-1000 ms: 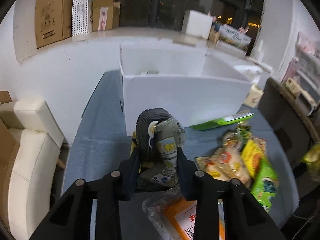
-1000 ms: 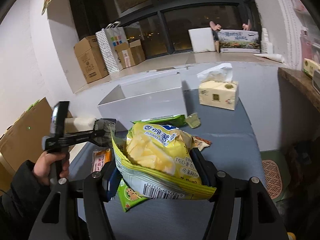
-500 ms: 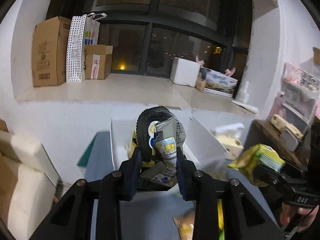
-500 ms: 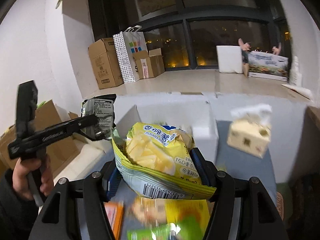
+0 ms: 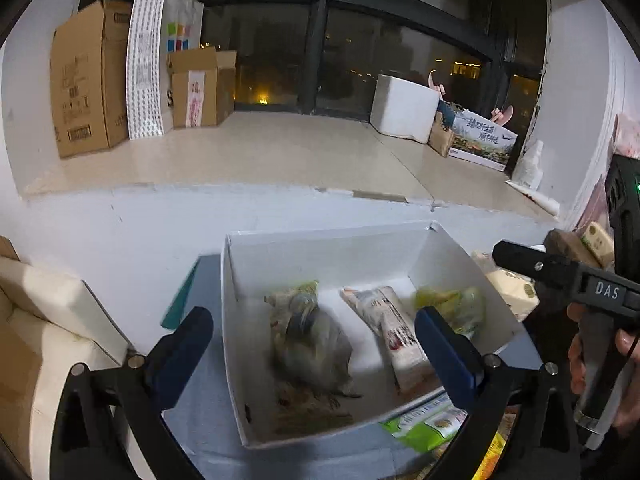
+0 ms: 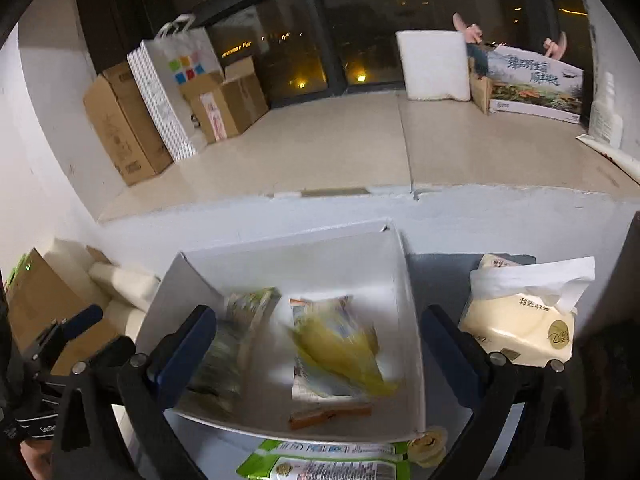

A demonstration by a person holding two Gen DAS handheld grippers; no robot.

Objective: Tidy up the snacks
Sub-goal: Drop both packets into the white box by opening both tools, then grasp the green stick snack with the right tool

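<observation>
- Both grippers hang over the white box (image 5: pixel 448 256), jaws spread wide, pinching nothing.
- Left gripper (image 5: pixel 316 344): the grey snack pouch (image 5: pixel 310 346) it held half a second ago now lies blurred in the box's left part, seemingly just dropped.
- Right gripper (image 6: pixel 320 340): the yellow potato-chip bag (image 6: pixel 340 348), clamped earlier, now sits blurred mid-box on another packet.
- Two more snacks are boxed, so the sorting advances.
- A green packet (image 6: pixel 320 464) waits on the table (image 6: pixel 440 276) just in front of the box; likely next.
- Tissue pack (image 6: pixel 520 328) stands beside the box, right side.
</observation>
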